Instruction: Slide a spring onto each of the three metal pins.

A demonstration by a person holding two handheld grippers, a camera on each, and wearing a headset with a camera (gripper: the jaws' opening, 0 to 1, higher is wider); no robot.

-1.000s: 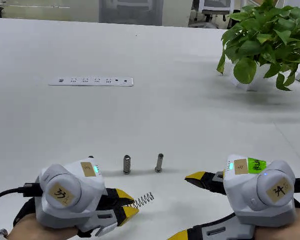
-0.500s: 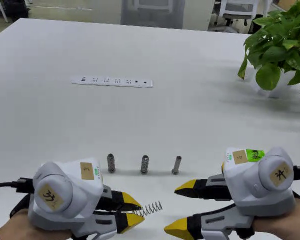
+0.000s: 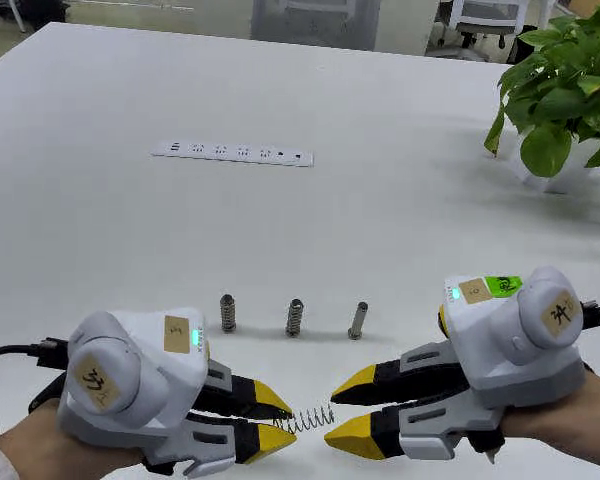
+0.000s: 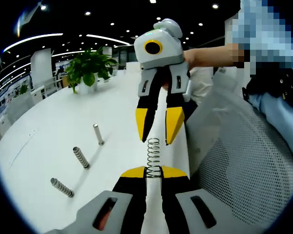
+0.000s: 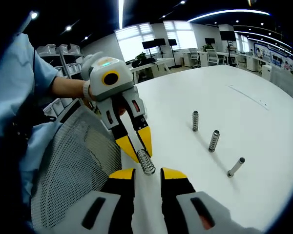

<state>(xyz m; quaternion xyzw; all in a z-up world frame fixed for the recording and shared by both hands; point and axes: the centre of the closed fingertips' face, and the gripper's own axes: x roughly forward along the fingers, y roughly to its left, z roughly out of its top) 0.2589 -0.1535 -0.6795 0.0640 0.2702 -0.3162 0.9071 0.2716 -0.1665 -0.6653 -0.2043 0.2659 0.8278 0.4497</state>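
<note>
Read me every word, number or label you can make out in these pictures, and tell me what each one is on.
Nothing can be quoted with confidence.
On the left gripper, tan stickers: handwritten marks, too blurred to read.
On the right gripper, tan stickers: handwritten marks, not legible.
On the right gripper, green sticker: too small to read.
On the power strip: no legible marking.

The head view looks forward and down on the table from the near side of the pin row, which lies at mid-frame. The left gripper view sits low behind the left claw and faces along the front of the pin row, which falls to its left. The right gripper view, behind the right claw, faces the opposite way; the pin row falls to its right. All three views share the pin row and the spring.
</note>
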